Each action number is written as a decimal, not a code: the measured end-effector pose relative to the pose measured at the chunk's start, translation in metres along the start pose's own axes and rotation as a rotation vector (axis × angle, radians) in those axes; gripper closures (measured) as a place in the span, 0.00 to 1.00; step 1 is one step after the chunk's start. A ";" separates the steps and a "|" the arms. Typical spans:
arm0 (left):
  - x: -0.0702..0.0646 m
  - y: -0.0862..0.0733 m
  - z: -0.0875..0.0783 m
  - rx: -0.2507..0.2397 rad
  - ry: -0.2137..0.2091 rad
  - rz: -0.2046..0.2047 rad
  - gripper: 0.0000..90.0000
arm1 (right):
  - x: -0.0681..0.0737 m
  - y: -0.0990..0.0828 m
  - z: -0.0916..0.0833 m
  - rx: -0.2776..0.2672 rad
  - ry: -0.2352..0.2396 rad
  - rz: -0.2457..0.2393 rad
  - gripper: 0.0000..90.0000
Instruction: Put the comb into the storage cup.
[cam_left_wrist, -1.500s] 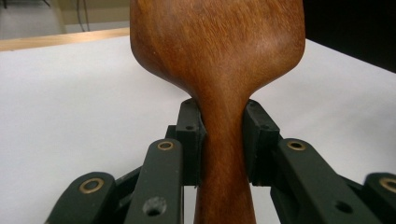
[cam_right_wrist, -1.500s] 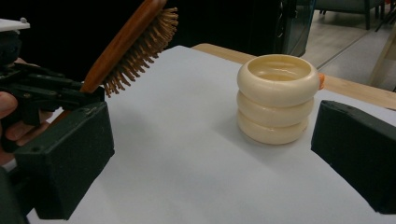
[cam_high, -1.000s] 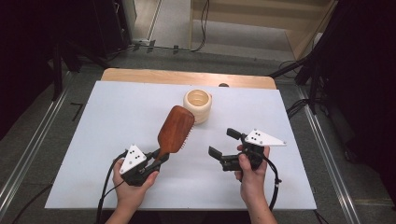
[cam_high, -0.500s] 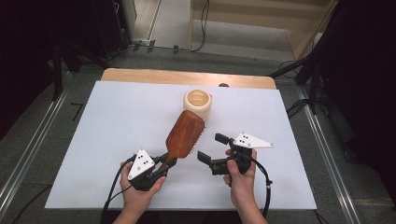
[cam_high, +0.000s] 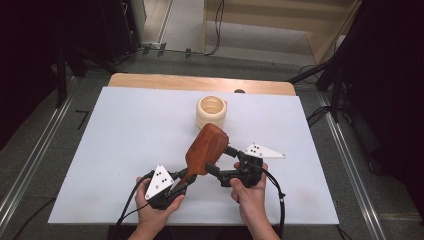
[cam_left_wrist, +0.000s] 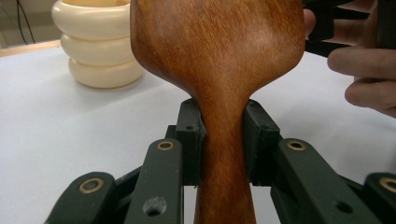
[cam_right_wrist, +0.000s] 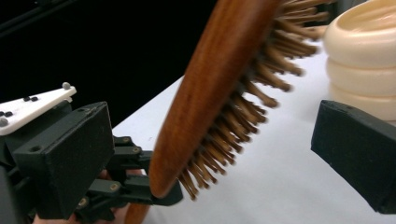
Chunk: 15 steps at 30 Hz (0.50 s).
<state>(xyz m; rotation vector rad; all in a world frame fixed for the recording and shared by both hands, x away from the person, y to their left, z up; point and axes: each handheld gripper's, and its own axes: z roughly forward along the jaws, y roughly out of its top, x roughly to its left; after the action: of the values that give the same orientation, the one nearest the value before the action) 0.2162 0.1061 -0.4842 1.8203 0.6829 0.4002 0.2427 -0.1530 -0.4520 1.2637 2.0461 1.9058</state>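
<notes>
Under brush (cam_right_wrist: 219, 88) head: bristles, seen from right tongs (cam_right_wrist: 212, 154) view

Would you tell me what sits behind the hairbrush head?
Behind the hairbrush stands a cream ribbed cup on the white table; the brush covers its right part.

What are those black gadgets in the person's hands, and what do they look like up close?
Each hand grips a handheld claw. The left claw and right claw are matte black, built of jointed bars with brass-ringed pivots that end in two blocky flat pads. Each carries a pale three-cornered plate dotted with small dark studs, and a black cable loops back from the body. The forearms are bare, no sleeves or gloves.
</notes>
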 end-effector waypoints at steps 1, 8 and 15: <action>-0.001 0.000 0.000 0.000 -0.004 0.003 0.80 | 0.001 0.000 0.001 0.002 0.006 0.012 0.00; -0.009 -0.001 0.002 0.002 -0.014 0.023 0.80 | 0.002 -0.001 0.004 0.001 0.013 0.055 0.00; -0.012 -0.001 0.004 0.003 -0.016 0.032 0.80 | 0.005 -0.002 0.008 0.000 0.000 0.099 0.11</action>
<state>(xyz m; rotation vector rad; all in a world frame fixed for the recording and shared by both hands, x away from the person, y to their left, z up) 0.2089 0.0959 -0.4863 1.8373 0.6445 0.4062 0.2429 -0.1429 -0.4528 1.3901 2.0194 1.9461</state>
